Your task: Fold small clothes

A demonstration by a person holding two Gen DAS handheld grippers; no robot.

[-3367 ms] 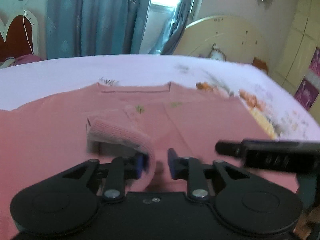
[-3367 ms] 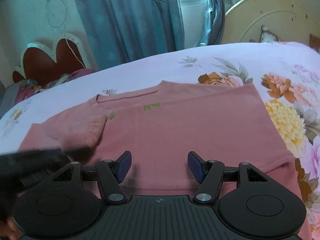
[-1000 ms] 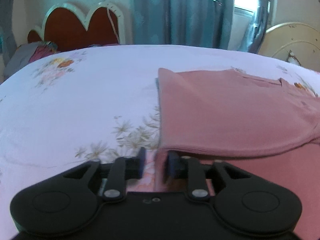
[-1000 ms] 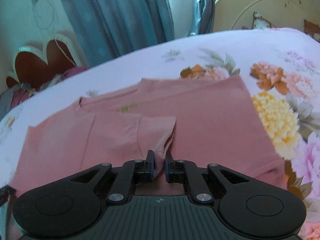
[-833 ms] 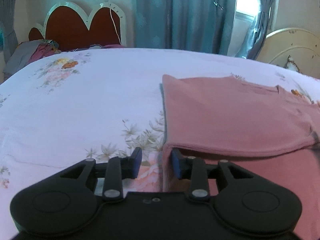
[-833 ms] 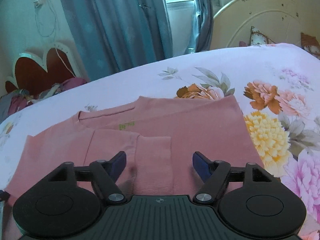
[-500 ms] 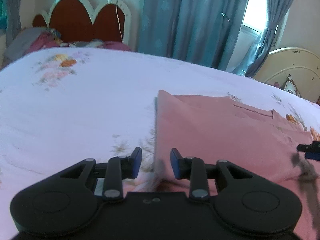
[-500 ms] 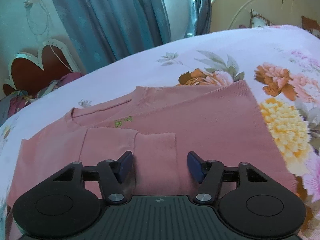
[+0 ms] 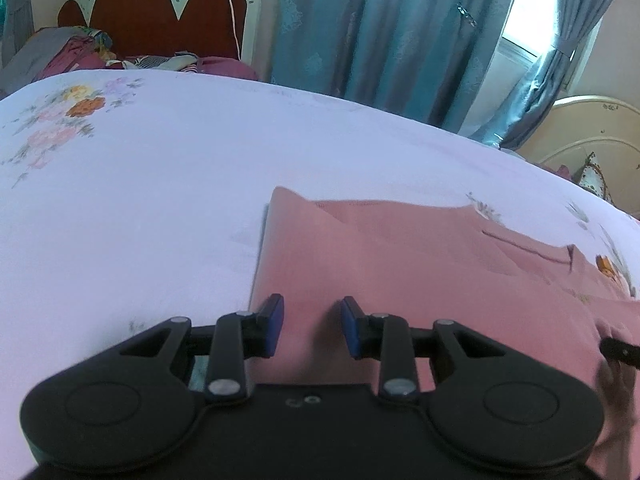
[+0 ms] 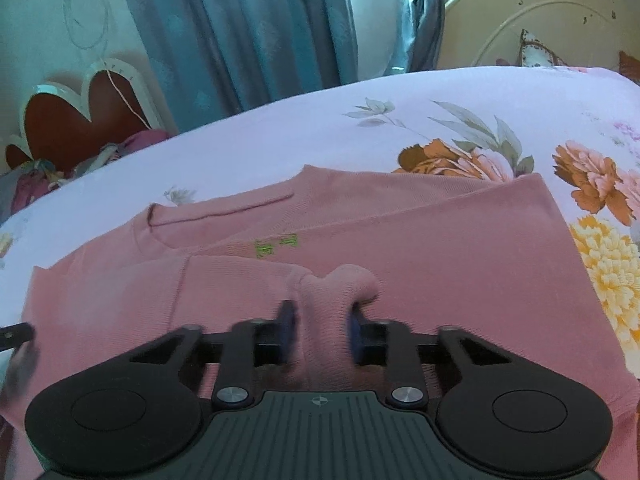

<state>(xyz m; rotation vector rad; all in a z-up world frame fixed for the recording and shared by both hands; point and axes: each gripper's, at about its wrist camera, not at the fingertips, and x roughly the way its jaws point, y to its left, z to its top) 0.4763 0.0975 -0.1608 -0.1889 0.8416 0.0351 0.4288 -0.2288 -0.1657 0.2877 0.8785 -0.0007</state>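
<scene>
A pink sweater point(image 9: 400, 264) lies flat on the bed, neckline away from me, with both sleeves folded in over the body point(image 10: 440, 264). My left gripper point(image 9: 312, 326) hovers over the sweater's left edge. It is open, with only flat cloth showing in the gap. My right gripper point(image 10: 322, 330) has its jaws closing on the folded sleeve's cuff point(image 10: 340, 284), which bunches up between the pads. The tip of the other gripper point(image 9: 620, 354) shows at the right edge of the left wrist view.
The bed sheet point(image 9: 140, 200) is white with flower prints point(image 10: 600, 272). A red scalloped headboard point(image 9: 160, 12) and a pile of clothes point(image 9: 72, 56) lie at the far left. Blue curtains point(image 9: 380, 40) and a cream round headboard point(image 10: 540, 20) stand behind the bed.
My right jaws let go of the sleeve, spread wide, then closed again on its cuff. My left gripper released the sweater's edge and slid in over the cloth.
</scene>
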